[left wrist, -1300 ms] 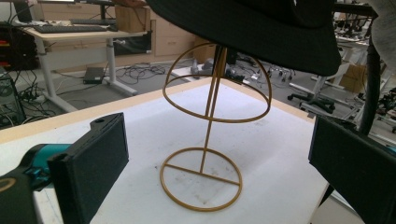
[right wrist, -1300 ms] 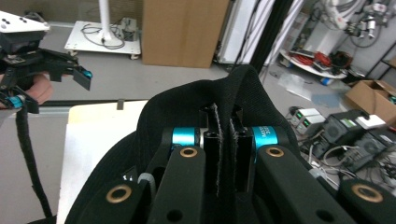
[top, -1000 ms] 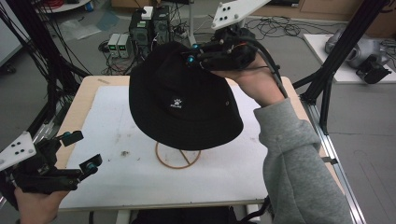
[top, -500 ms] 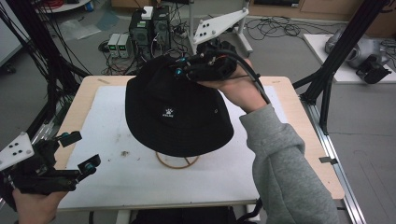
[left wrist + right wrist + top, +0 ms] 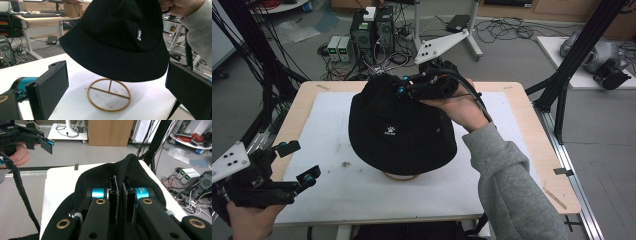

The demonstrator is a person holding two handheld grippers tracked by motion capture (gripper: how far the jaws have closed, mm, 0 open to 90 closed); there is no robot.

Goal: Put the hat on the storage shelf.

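Care is being called for as the hat [image 5: 402,131], pinched by the right gripper [image 5: 404,86], is being centred over the stand [image 5: 109,94], left gripper [image 5: 297,161] being held apart.

wooden table [image 5: 532,130], white mat [image 5: 332,115], ring stand [image 5: 109,98]

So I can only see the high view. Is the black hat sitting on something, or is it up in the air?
Observer: It's in the air. The hat hangs above a brown ring stand on the table, with a gap under the brim.
Child: How is the right gripper holding it?
Observer: The right gripper has its jaws shut on a fold of the hat's cloth.
Child: And the left gripper?
Observer: The left gripper is open and holds nothing; the ring stand lies between its jaws, farther off.
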